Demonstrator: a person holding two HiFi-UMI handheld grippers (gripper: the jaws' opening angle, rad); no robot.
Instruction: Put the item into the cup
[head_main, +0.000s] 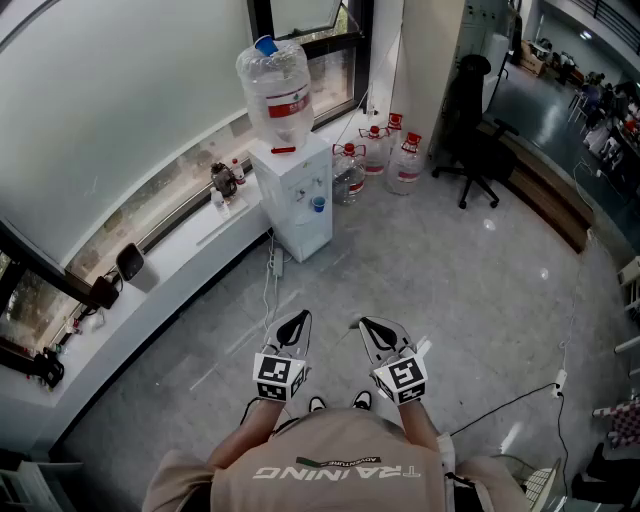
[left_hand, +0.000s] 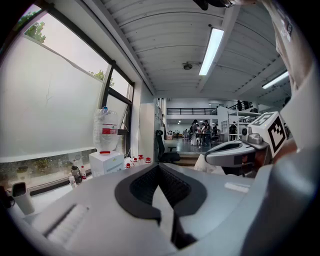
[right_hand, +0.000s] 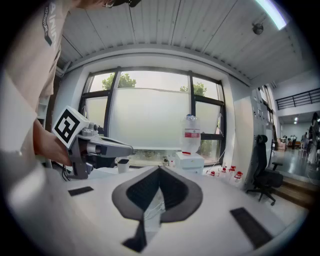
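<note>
1. The left hand-held gripper (head_main: 297, 322) and the right hand-held gripper (head_main: 370, 328) are held side by side above the grey tiled floor (head_main: 470, 290), each with its jaws pressed together on nothing
2. Ahead, a white box-shaped water dispenser (head_main: 297, 195) carries a clear plastic bottle (head_main: 275, 90)
3. Farther right stands a black office chair (head_main: 475, 125)
4. Where the cup and item lie cannot be told

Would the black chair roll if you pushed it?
Probably: the black chair stands on a star-shaped base, likely wheeled, on a smooth shiny floor. Its tall back might make it tip if pushed high.
</note>
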